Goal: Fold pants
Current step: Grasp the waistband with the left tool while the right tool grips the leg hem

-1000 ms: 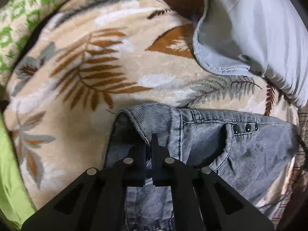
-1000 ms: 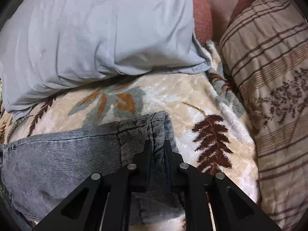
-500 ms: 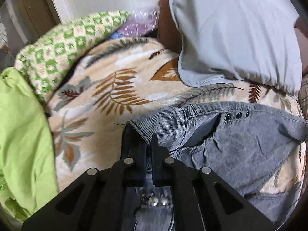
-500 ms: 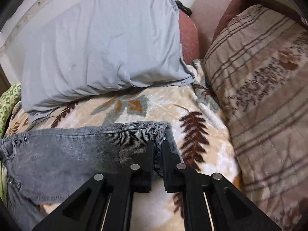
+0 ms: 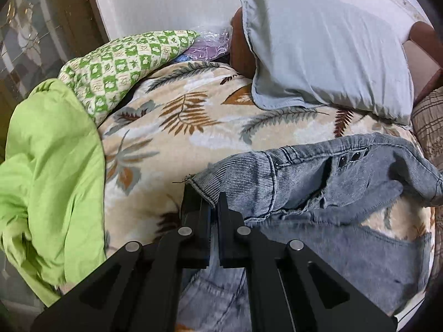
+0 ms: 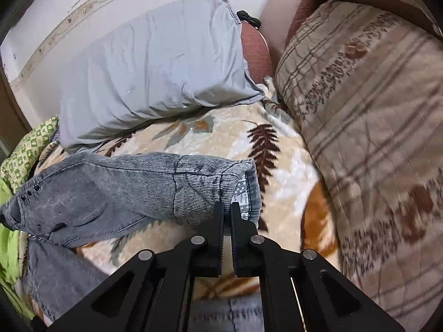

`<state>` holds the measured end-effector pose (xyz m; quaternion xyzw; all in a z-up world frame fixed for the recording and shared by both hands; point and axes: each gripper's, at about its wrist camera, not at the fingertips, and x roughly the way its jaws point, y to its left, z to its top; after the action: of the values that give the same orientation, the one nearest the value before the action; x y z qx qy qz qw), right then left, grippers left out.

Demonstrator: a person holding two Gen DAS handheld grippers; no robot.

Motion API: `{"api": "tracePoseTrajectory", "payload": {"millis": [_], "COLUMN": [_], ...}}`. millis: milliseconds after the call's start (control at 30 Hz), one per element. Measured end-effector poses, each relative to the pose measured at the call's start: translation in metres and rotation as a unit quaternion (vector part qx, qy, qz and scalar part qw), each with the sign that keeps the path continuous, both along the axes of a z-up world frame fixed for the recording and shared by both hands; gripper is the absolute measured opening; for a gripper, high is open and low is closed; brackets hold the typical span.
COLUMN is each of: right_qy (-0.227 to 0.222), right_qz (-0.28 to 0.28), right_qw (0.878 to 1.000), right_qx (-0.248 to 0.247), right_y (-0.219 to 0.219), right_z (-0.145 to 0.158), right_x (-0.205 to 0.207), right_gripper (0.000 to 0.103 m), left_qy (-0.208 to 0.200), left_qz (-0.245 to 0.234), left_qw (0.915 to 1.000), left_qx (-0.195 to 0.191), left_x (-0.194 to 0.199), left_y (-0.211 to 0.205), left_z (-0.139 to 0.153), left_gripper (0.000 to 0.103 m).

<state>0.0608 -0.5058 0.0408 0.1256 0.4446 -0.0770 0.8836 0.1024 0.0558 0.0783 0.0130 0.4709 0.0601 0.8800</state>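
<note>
Grey-blue denim pants [image 5: 326,182] hang by their waistband above a leaf-patterned blanket [image 5: 177,127]. My left gripper [image 5: 211,202] is shut on the left corner of the waistband. In the right wrist view the same pants [image 6: 133,182] stretch leftward, and my right gripper [image 6: 227,207] is shut on the waistband's right corner. The band is lifted off the bed and sags between the two grips. The legs trail down toward the near side under both grippers, and their ends are hidden.
A light grey pillow [image 5: 326,55] leans at the head of the bed. A lime green cloth [image 5: 52,182] and a green checked cushion [image 5: 121,66] lie at the left. A brown striped quilt [image 6: 368,127] rises at the right. White wall behind.
Both grippers have pulled back and up from the pillow, carrying the waistband off the blanket. More of the bed, wall and side bedding has come into view.
</note>
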Motion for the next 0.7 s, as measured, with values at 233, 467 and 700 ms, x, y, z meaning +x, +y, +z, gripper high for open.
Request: {"api": "tracePoseTrajectory", "payload": {"millis": [233, 467, 700], "right_qy": [-0.023, -0.020, 0.005], "right_qz": [0.009, 0.006, -0.026], "right_qw": [1.000, 0.999, 0.998], "right_qx": [0.007, 0.026, 0.057], "right_y": [0.007, 0.012, 0.011], "right_z": [0.015, 0.005, -0.032], "right_x": [-0.055, -0.118, -0.162], "right_gripper": [0.004, 0.004, 0.004], "left_qy": [-0.007, 0.012, 0.061], "left_qz": [-0.013, -0.008, 0.018], "left_qw": [0.9999, 0.9997, 0.9970], "left_qx": [-0.005, -0.018, -0.043], "left_x": [-0.051, -0.090, -0.105], "left_y": [-0.001, 0.006, 0.019], "left_z": [0.000, -0.023, -0.064], "left_gripper": [0.002, 0.003, 0.003]}}
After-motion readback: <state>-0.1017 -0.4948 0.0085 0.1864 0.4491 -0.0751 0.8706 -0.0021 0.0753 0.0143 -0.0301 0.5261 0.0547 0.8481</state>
